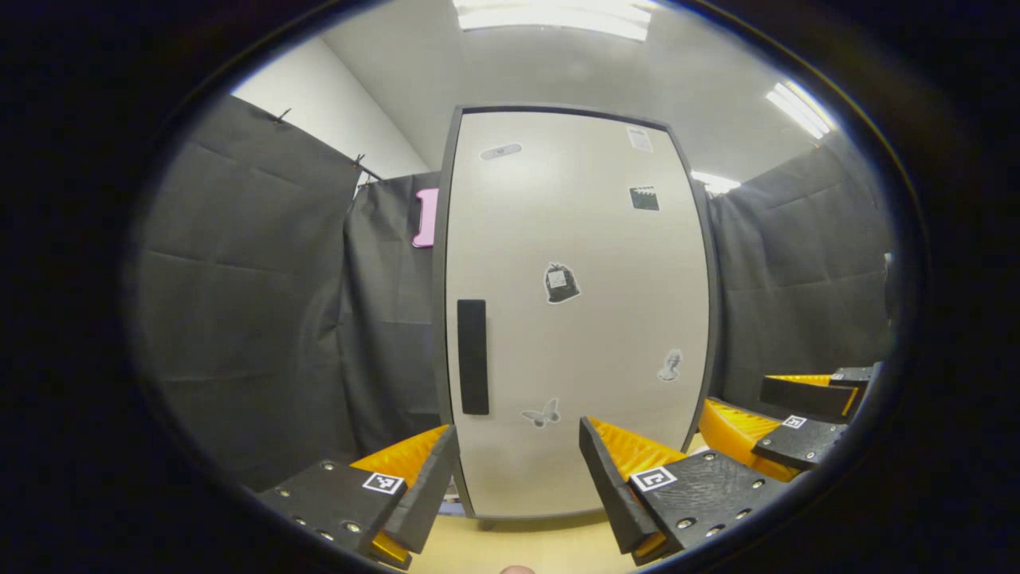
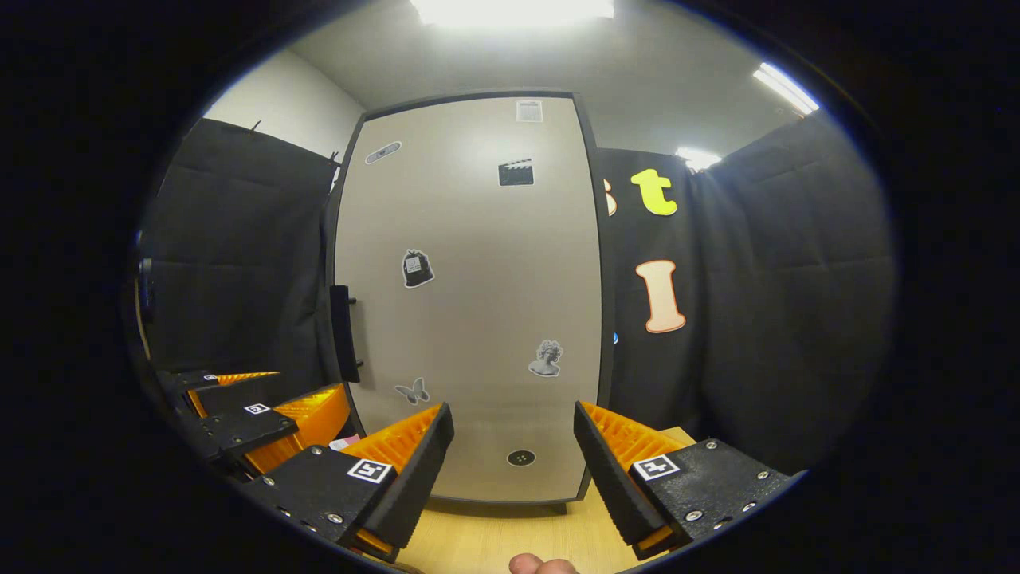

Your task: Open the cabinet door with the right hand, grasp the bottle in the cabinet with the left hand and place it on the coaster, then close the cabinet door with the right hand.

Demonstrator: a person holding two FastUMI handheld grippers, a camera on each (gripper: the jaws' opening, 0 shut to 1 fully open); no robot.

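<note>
A tall pale cabinet [image 1: 574, 319] with a dark frame stands on the wooden table, its door closed and dotted with small stickers. A black bar handle [image 1: 472, 356] runs upright along the door's left edge. My left gripper [image 1: 518, 470] is open in front of the door's lower part, a short way from it. In the right gripper view the same cabinet door [image 2: 470, 303] faces me, its handle [image 2: 344, 333] seen edge-on at the left. My right gripper [image 2: 514, 462] is open, with nothing between its fingers. The right gripper [image 1: 797, 418] also appears at the far right of the left gripper view.
Black cloth walls [image 1: 255, 303] close in the booth on both sides and behind the cabinet. The light wooden tabletop [image 2: 510, 534] runs under both grippers. My left gripper [image 2: 239, 414] shows at the lower left of the right gripper view.
</note>
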